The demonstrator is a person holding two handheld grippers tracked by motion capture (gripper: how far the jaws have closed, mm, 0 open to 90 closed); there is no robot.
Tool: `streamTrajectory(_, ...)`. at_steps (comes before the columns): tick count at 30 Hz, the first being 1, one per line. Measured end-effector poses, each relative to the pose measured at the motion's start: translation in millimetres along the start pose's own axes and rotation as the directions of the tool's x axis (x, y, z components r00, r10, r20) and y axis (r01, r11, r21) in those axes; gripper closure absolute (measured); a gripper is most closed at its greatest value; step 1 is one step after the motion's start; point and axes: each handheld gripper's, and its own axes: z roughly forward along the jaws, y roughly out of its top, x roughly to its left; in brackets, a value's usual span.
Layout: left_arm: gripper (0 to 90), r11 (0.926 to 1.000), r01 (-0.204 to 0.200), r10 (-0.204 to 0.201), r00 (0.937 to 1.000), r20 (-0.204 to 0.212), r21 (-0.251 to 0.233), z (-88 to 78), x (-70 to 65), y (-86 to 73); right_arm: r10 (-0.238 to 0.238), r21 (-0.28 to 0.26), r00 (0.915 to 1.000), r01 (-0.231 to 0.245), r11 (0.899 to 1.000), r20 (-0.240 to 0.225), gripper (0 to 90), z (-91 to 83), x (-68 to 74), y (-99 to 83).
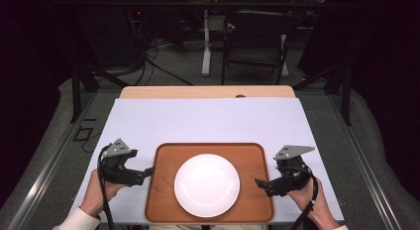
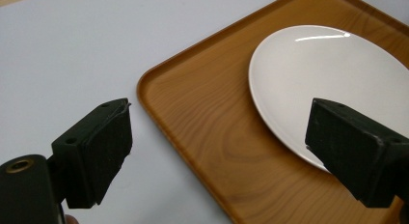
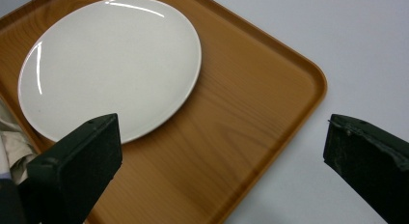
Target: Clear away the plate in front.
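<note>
A wooden tray (image 1: 163,190) lies on the white table near its front edge, with an empty white plate (image 1: 207,184) in its middle. My left gripper (image 1: 147,172) hovers just off the tray's left edge, jaws open and empty. My right gripper (image 1: 261,184) hovers at the tray's right edge, jaws wide open and empty. In the left gripper view my left gripper (image 2: 219,151) frames the tray (image 2: 202,118) corner and the plate (image 2: 328,74). In the right gripper view my right gripper (image 3: 224,156) spans the tray (image 3: 251,103) corner beside the plate (image 3: 115,60).
The white table surface (image 1: 208,121) stretches behind the tray, with a wooden strip (image 1: 208,92) at its far edge. Beyond the table stand a dark chair (image 1: 257,41) and a desk leg (image 1: 206,41) on a floor with cables.
</note>
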Motion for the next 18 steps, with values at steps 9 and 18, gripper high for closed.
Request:
streamTrajectory(9, 8.9, 0.9983, 0.057, -0.057, 0.9979, -0.03, -0.012, -11.8, 15.6, -26.9, 0.079, 0.005, 0.9961, -0.079, 0.997, 0.04, 0.0, -16.9, -8.4, -38.6)
streamTrajectory(18, 9.7, 0.9967, 0.081, -0.081, 0.9956, -0.047, -0.009, -9.9, 20.0, -39.8, 0.116, -0.027, 0.9929, -0.115, 0.993, 0.029, 0.0, -21.7, -11.2, -49.5)
